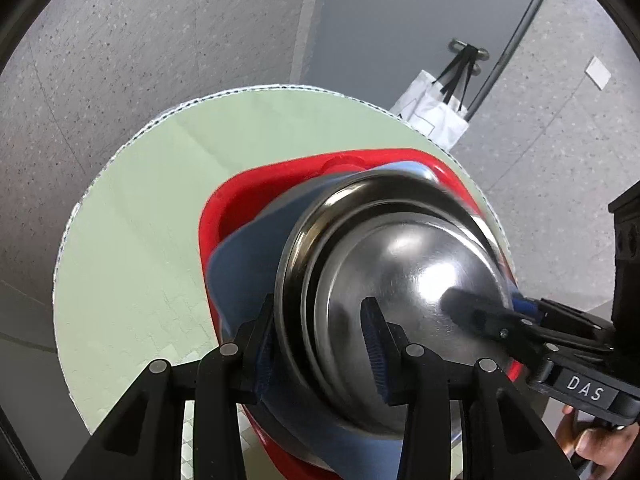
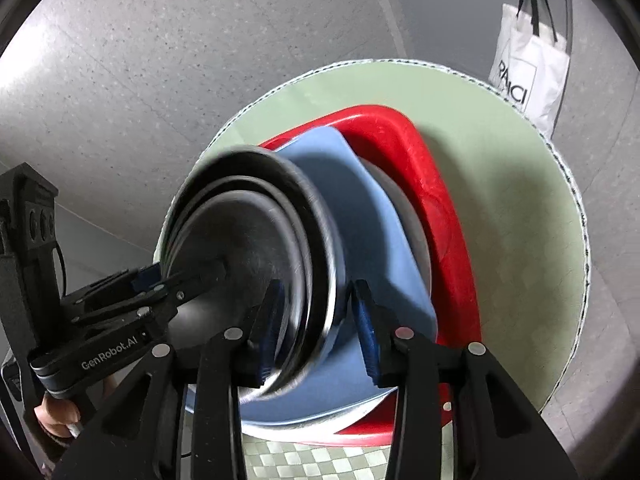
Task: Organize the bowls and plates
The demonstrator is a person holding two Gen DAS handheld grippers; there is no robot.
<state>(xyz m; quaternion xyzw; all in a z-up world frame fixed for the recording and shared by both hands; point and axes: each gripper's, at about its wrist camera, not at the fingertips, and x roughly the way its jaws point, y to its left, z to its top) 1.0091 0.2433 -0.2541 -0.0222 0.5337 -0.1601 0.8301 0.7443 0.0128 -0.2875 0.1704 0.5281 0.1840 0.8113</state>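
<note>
A stack of steel bowls [image 1: 400,264] nests mouth-up above a blue plate [image 1: 248,264] in a red tray [image 1: 248,200] on a round green table. My left gripper [image 1: 320,344] clamps the near rims of the steel bowls, one finger outside, one inside. My right gripper [image 2: 316,328] clamps the opposite rims of the same bowl stack [image 2: 248,232]; the blue plate [image 2: 360,208] and red tray [image 2: 440,184] lie behind it. Each gripper shows in the other's view: the right [image 1: 480,312], the left [image 2: 192,280]. The bowl rims look blurred.
The round green table [image 1: 160,208] carries the tray; its edge [image 2: 576,216] curves to the right. A white tote bag [image 2: 528,64] hangs from a hook beyond the table. Grey speckled floor surrounds the table. A checkered mat [image 2: 312,460] lies at the near edge.
</note>
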